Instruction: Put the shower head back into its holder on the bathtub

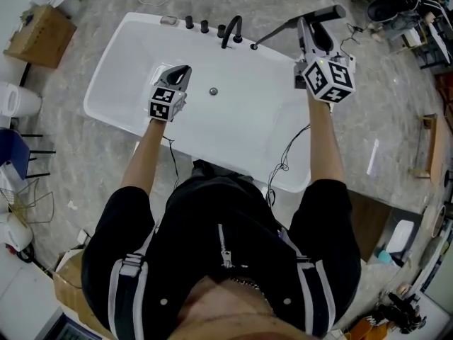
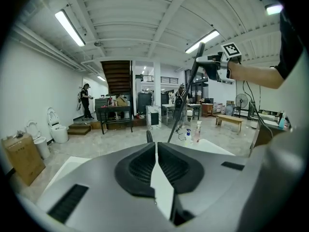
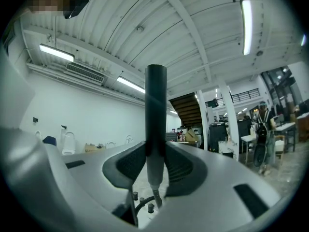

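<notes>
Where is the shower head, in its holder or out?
Out: the right gripper clamps the shower head, raised above the bathtub.

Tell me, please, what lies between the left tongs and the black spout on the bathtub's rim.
In the head view, only bare bathtub surface lies between left tongs and spout.

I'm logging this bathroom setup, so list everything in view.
Bathtub: one, white, on the grey floor.
Drain: one, silver, tub floor.
Faucet: one, black, tub's far rim.
Knobs: three, black, left of the faucet.
Shower head: one, black, in the right tongs.
Cardboard box: one, brown, floor past the tub's left end.
Left tongs: one, grey, shut, empty, over the tub.
Right tongs: one, grey, shut on the shower head.
</notes>
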Motion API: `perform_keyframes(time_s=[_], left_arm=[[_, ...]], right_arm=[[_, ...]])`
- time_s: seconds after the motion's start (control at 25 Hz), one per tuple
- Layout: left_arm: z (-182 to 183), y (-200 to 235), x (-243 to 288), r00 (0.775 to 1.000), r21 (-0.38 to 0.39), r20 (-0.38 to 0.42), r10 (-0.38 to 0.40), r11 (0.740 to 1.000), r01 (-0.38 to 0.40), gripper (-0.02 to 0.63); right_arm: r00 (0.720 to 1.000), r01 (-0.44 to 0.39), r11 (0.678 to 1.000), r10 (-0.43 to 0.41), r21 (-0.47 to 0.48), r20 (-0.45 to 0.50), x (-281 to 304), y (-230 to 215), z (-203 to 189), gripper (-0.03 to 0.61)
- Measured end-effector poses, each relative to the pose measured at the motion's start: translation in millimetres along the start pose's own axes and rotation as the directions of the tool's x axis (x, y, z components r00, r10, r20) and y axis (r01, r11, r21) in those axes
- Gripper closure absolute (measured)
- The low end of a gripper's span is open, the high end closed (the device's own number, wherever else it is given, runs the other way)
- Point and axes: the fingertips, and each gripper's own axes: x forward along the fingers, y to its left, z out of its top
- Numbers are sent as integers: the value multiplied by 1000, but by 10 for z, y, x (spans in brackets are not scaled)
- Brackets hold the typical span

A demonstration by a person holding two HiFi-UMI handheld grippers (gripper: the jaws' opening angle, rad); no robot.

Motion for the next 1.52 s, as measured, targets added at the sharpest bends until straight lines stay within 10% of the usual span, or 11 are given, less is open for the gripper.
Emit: perform_keyframes(time_s=[1.52], left_arm=[[-597, 29, -62, 996, -130, -36, 76, 988, -80, 580]], right_arm=[[978, -5, 1000, 8, 12, -207, 965, -284, -1746, 451]])
